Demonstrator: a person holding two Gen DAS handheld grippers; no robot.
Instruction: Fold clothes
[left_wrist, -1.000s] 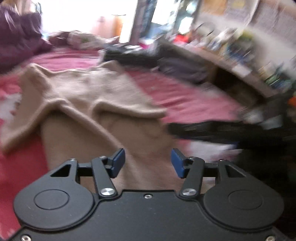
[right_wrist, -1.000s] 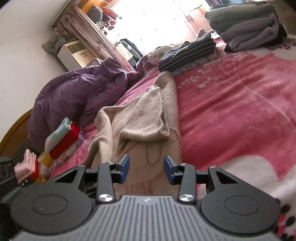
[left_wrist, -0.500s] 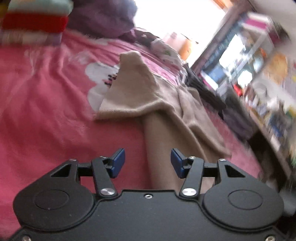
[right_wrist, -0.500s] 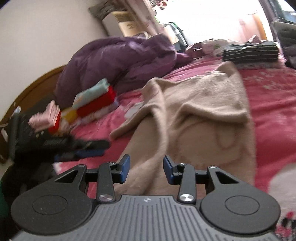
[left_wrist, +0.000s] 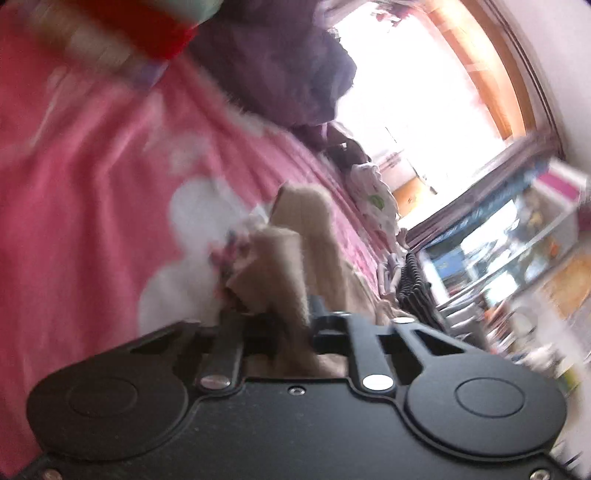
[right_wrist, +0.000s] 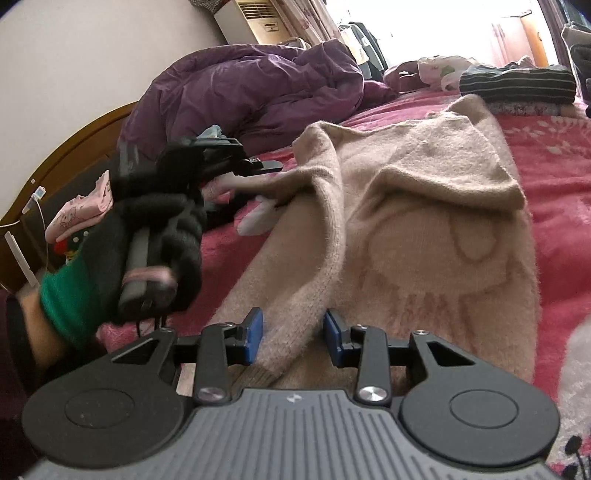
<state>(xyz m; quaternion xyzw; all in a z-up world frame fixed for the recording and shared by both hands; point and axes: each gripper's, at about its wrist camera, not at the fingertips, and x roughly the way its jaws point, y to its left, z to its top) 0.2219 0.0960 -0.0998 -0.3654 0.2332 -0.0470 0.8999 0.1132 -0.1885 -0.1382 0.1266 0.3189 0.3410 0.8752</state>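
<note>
A beige knit sweater (right_wrist: 436, 206) lies spread on the pink floral bedspread (right_wrist: 554, 177), one sleeve folded across its body. My left gripper (left_wrist: 275, 321) is shut on the left sleeve of the sweater (left_wrist: 295, 258); in the right wrist view it (right_wrist: 273, 168) grips that sleeve at the sweater's left edge. My right gripper (right_wrist: 293, 338) is open, its blue pads either side of the sleeve end (right_wrist: 295, 332) near the hem, not closed on it.
A purple duvet (right_wrist: 251, 88) is heaped at the head of the bed. Folded striped clothes (right_wrist: 517, 83) and a white bag (right_wrist: 439, 70) lie beyond the sweater. Small folded items (right_wrist: 85, 210) sit left by the wooden headboard (right_wrist: 62, 155). Shelves (left_wrist: 517, 258) stand beside the bed.
My left gripper swung left to the sweater's sleeve and closed on it. My right gripper moved in over the lower sleeve end, still open.
</note>
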